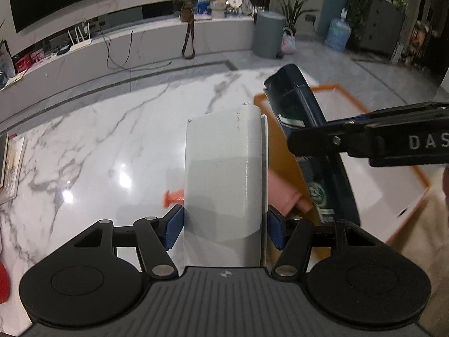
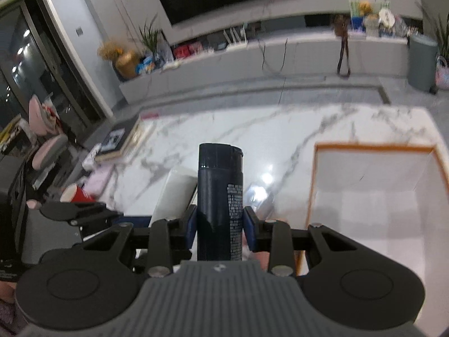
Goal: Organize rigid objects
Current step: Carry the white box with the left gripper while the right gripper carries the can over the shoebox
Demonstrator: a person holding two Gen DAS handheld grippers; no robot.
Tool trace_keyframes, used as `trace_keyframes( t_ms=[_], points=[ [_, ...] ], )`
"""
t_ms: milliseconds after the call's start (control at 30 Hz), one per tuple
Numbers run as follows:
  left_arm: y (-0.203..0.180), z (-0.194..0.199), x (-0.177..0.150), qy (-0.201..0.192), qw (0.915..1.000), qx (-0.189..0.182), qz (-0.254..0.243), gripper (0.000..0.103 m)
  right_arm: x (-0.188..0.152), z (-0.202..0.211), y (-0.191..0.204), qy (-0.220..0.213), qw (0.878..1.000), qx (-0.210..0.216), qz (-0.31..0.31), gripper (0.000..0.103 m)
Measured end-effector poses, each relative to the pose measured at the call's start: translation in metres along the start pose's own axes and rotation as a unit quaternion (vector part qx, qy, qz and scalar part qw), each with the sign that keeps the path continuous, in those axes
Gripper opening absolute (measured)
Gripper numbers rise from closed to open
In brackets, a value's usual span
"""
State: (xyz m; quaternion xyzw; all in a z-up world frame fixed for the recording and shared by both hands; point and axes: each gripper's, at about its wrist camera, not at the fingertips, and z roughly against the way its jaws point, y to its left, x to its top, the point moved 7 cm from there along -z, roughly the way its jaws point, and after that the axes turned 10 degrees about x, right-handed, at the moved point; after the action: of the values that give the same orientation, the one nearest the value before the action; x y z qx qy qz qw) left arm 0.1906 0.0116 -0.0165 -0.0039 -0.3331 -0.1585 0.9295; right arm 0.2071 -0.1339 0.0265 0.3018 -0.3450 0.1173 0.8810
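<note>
My left gripper (image 1: pixel 224 224) is shut on a white box-shaped object (image 1: pixel 224 174), its blue pads pressed on both sides, held above the marble table (image 1: pixel 98 154). My right gripper (image 2: pixel 220 226) is shut on a dark blue spray can (image 2: pixel 220 196) that stands upright between the pads. In the left wrist view that same can (image 1: pixel 306 129) hangs tilted above the orange-rimmed white box (image 1: pixel 387 185), with the right gripper's black arm (image 1: pixel 364 140) reaching in from the right. The white object (image 2: pixel 176 193) shows to the left of the can in the right wrist view.
The orange-rimmed box (image 2: pixel 373 196) sits open at the table's right end. A pink object (image 1: pixel 283 193) and an orange piece (image 1: pixel 172 196) lie behind the white object. A red cup (image 2: pixel 80 195) and books (image 2: pixel 120 143) are at the table's left side.
</note>
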Motion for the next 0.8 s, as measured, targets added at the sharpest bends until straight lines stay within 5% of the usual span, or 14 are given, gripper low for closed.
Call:
trace_keyframes(
  t_ms=[333, 667, 800],
  points=[
    [-0.060, 0.034, 0.050, 0.007, 0.9945, -0.100, 0.029, 0.071, 0.026, 0.076, -0.030, -0.039, 0.998, -0.058, 0.006, 0.034],
    [-0.131, -0.023, 0.062, 0.112, 0.9769, -0.180, 0.021, 0.071, -0.013, 0.092, -0.112, 0.006, 0.992, -0.110, -0.064, 0.034],
    [-0.143, -0.051, 0.057, 0.146, 0.9739, -0.174, 0.012, 0.071, -0.027, 0.081, -0.132, 0.033, 0.990, -0.107, -0.085, 0.034]
  ],
)
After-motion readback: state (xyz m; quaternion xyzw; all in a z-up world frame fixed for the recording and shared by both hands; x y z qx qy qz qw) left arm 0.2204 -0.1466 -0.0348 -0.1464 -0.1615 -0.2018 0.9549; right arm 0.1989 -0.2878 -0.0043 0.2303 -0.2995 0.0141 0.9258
